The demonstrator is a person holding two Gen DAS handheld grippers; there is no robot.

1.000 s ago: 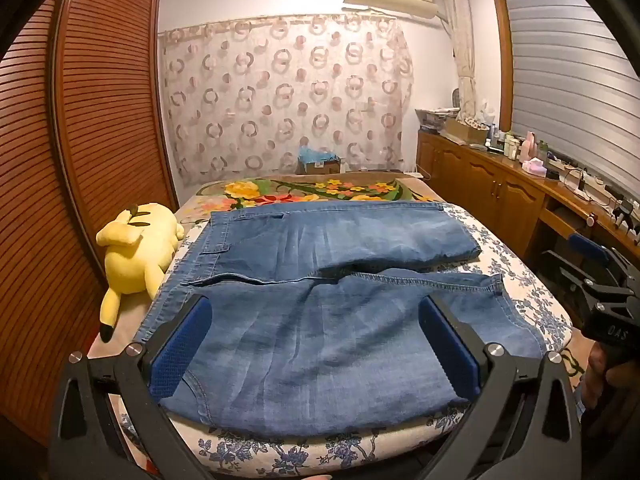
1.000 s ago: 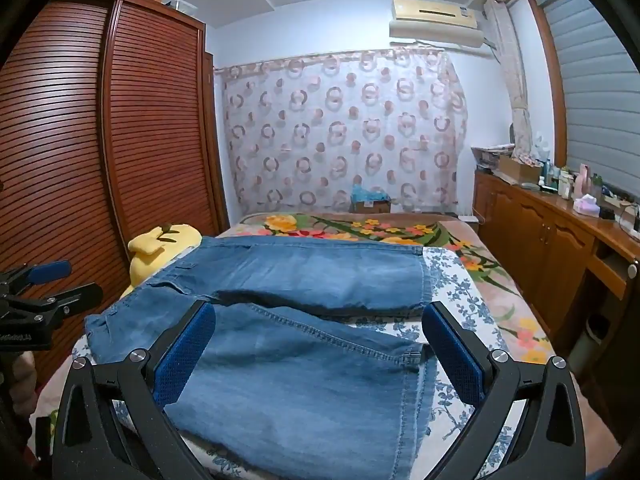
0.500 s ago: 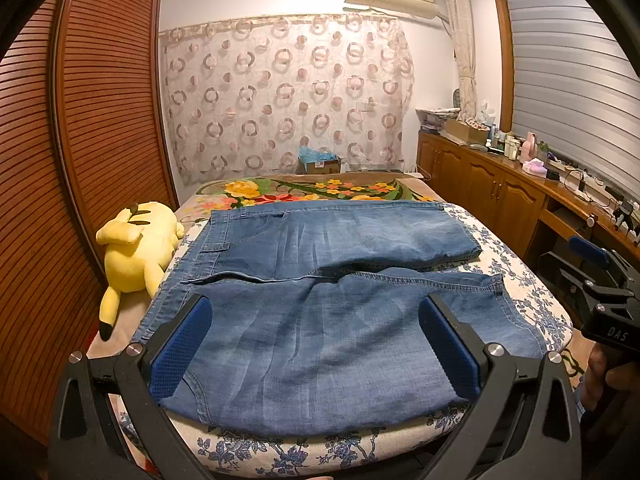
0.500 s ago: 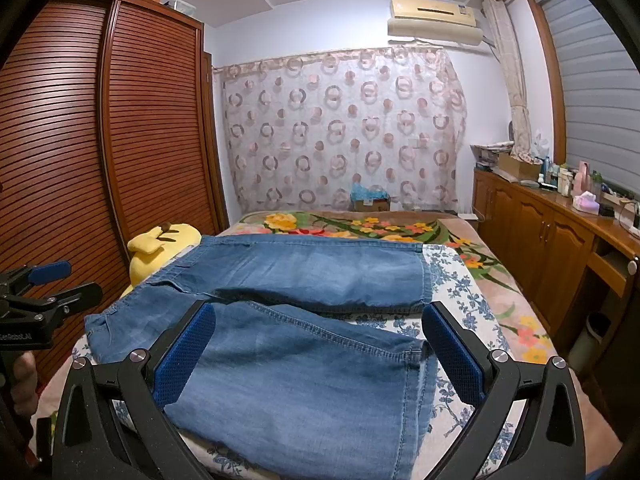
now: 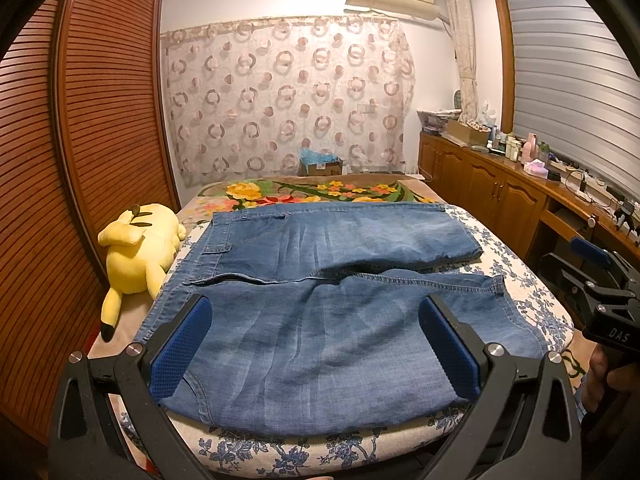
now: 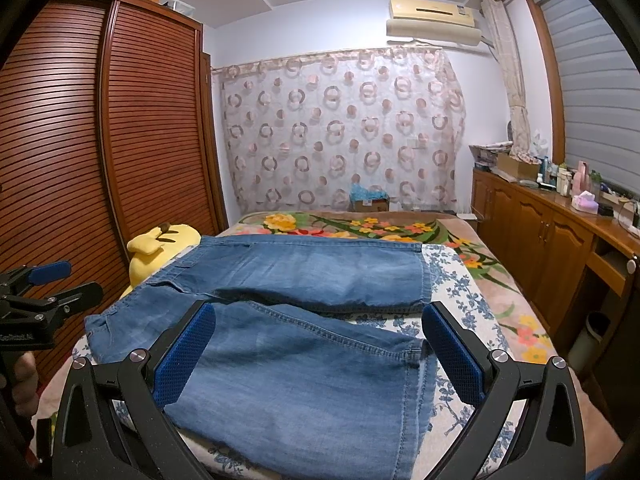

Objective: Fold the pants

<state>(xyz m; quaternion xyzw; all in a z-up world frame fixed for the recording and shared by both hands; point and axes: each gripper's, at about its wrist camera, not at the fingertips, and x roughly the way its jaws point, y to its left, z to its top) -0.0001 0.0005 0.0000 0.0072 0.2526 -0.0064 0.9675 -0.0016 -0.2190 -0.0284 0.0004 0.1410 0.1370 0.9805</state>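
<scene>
Hovering wide open and empty, the left claw point(image 5: 316, 348) and right claw point(image 6: 318, 354) have barely drifted this past second; the faded blue denim pants point(image 5: 328, 304) remain spread unfolded on the floral-sheeted bed point(image 5: 532, 304), fold apparently unstarted.

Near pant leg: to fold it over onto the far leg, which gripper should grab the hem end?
Right, probably. The right gripper hangs open with the near leg's hem beside its right finger. The left gripper, also open, faces the waist end of the pants.
</scene>
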